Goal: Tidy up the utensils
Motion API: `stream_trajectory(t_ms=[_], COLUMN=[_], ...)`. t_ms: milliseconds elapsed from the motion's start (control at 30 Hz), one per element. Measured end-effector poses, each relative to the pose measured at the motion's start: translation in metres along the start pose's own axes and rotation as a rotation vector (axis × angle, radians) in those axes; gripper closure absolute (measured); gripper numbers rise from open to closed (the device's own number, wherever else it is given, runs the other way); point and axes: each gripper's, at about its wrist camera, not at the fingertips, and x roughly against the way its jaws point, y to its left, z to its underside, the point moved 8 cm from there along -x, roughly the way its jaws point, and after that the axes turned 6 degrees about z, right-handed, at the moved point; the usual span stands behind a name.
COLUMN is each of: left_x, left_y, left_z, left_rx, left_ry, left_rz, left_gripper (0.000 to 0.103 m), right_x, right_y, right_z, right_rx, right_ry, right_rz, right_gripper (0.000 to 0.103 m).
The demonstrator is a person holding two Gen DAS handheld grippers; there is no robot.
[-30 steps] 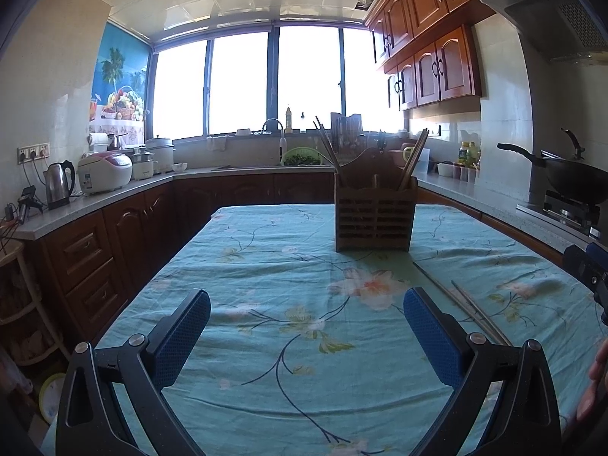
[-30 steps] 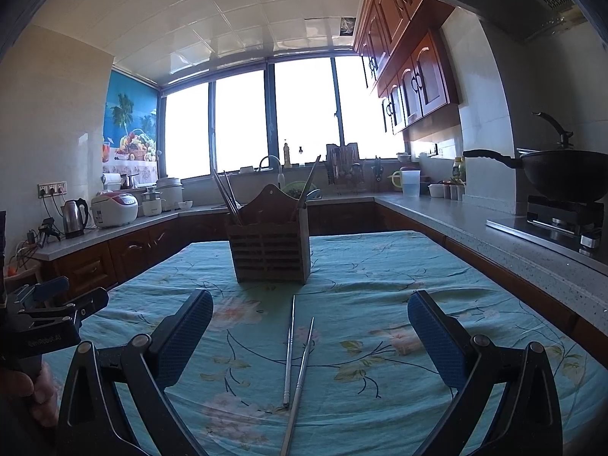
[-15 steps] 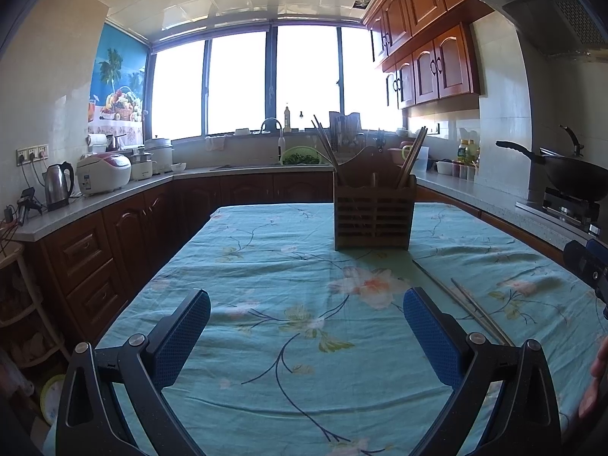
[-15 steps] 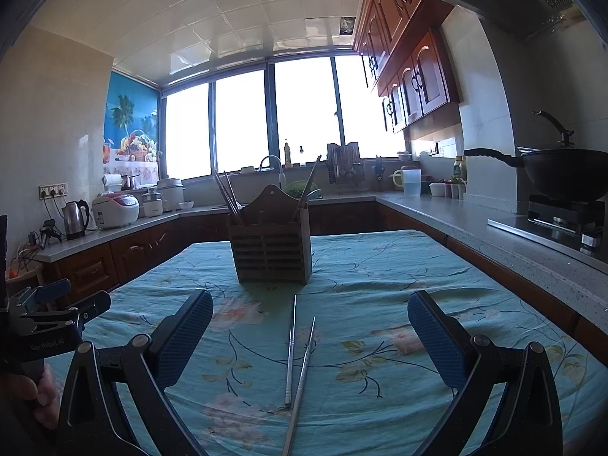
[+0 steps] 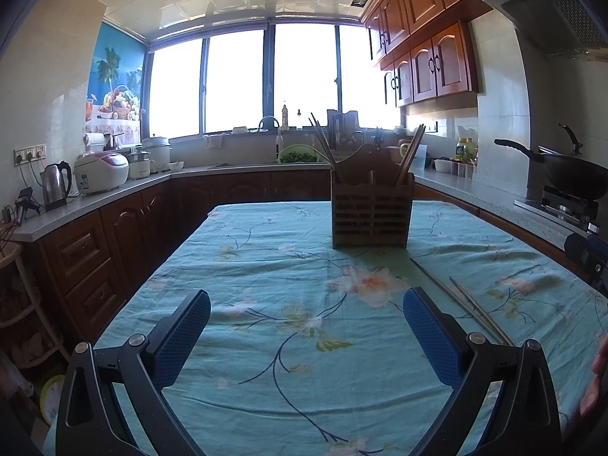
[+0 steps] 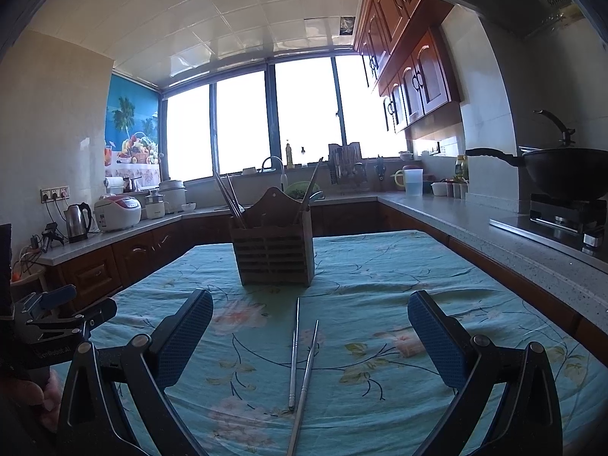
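The lower ends of the chopsticks (image 6: 304, 364) are cut off by the bottom edge in the right wrist view, and are partly covered by the right finger (image 5: 437, 338) of the left tongs in the left wrist view. The inside of the wooden holder (image 6: 273, 254) is hidden by its slatted front. Only a sliver of a hand (image 5: 596, 380) is shown at the right edge. Bottles (image 5: 461, 150) on the counter are too small to be identified.

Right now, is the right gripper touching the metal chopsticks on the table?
Apart. The right wrist view shows the right gripper open, with the chopsticks lying untouched on the cloth between its fingers.
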Motion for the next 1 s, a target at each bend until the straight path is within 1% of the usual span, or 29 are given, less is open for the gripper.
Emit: stream_trajectory(t_ms=[500,1000], left_x=[-0.002,-0.004], left_y=[-0.008,-0.013], left_z=[-0.001,-0.003], left_rx=[-0.004,-0.002], left_ry=[0.007,0.014], left_rz=[0.01,0.013], left_gripper=[0.001,0.001], right_x=[-0.001,-0.001], right_y=[0.001,0.003], right_z=[-0.007,-0.007], right_rx=[-0.011,-0.011], right_ry=[0.003,0.003], right_rz=[-0.02,-0.02], right_gripper=[0.0,0.0])
